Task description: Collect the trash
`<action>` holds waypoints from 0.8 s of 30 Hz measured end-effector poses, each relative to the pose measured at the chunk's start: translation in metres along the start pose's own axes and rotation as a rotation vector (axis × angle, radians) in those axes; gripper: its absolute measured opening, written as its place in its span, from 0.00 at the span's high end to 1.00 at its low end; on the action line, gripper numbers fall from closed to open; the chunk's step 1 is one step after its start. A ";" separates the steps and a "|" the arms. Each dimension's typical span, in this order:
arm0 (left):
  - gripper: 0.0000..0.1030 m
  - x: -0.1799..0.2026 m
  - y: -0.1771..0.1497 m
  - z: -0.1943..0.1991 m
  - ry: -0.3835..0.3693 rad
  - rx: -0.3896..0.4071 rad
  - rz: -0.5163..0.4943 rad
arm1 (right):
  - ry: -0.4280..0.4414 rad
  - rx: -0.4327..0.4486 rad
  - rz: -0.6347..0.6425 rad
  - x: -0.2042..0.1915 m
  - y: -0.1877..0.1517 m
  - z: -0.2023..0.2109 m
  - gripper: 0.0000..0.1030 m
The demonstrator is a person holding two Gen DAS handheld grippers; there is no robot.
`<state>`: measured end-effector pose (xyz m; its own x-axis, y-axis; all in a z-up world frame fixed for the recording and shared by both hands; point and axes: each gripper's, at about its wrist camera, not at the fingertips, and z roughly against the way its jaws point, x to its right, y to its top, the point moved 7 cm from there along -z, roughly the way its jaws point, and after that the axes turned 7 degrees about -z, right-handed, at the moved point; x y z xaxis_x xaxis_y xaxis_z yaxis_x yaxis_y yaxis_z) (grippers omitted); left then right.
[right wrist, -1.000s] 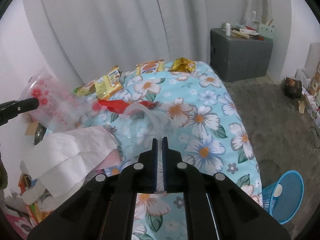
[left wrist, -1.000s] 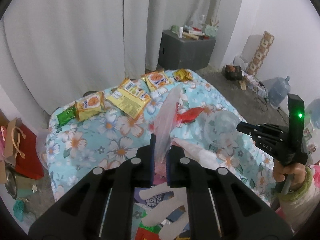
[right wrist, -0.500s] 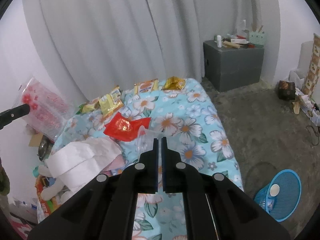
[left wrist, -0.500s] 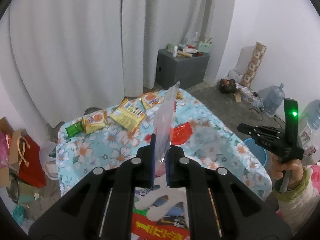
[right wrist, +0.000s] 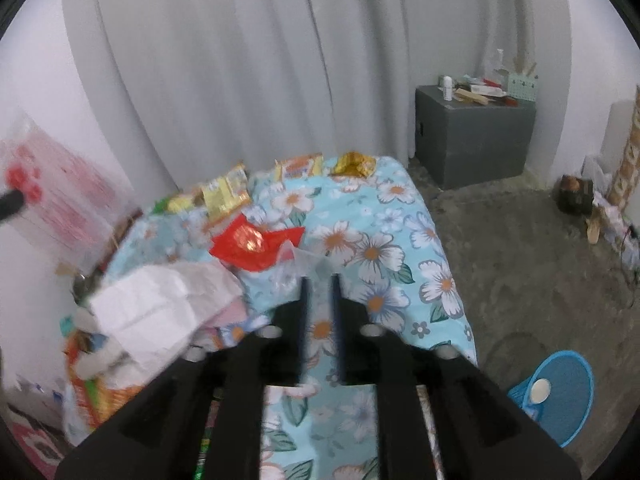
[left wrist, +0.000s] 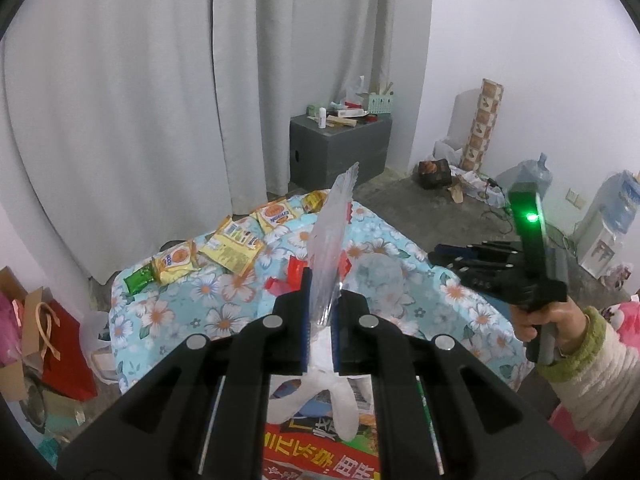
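Observation:
My left gripper (left wrist: 321, 280) is shut on a clear plastic bag with red print (left wrist: 330, 236), held upright above the flowered table (left wrist: 452, 296); the bag also shows at the left of the right wrist view (right wrist: 56, 188). My right gripper (right wrist: 319, 284) is slightly open and empty over the table's near side; it also shows at the right of the left wrist view (left wrist: 444, 254). A clear wrapper (right wrist: 298, 264) lies just past its fingertips. A red wrapper (right wrist: 252, 242), yellow snack packets (left wrist: 232, 246), a green packet (left wrist: 138, 279) and a gold wrapper (right wrist: 354, 164) lie on the table.
White crumpled paper (right wrist: 160, 312) and a printed bag (left wrist: 320, 452) sit at the table's near left. A blue basket (right wrist: 556, 388) stands on the floor to the right. A grey cabinet (right wrist: 474, 136) stands by the curtain. Water jugs (left wrist: 532, 178) and red bags (left wrist: 60, 340) flank the table.
Both grippers have risen and pulled back from the table. My right gripper's jaws have parted slightly and the clear wrapper has left them. The left still holds the bag.

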<state>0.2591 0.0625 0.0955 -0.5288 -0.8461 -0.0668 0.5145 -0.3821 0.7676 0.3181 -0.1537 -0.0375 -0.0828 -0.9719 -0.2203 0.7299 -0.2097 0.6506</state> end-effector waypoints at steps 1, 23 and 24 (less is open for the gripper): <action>0.94 0.000 -0.002 -0.003 0.001 -0.002 -0.005 | -0.005 -0.004 0.008 0.000 -0.001 -0.005 0.58; 0.94 -0.021 -0.021 -0.055 -0.031 -0.062 0.054 | 0.046 -0.115 -0.044 -0.007 -0.005 -0.066 0.66; 0.94 -0.022 -0.022 -0.054 -0.030 -0.060 0.056 | 0.056 -0.114 -0.055 -0.008 -0.003 -0.061 0.65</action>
<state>0.2964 0.0691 0.0457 -0.5175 -0.8557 -0.0051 0.5832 -0.3570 0.7297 0.3579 -0.1384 -0.0817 -0.0892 -0.9511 -0.2957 0.7977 -0.2460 0.5506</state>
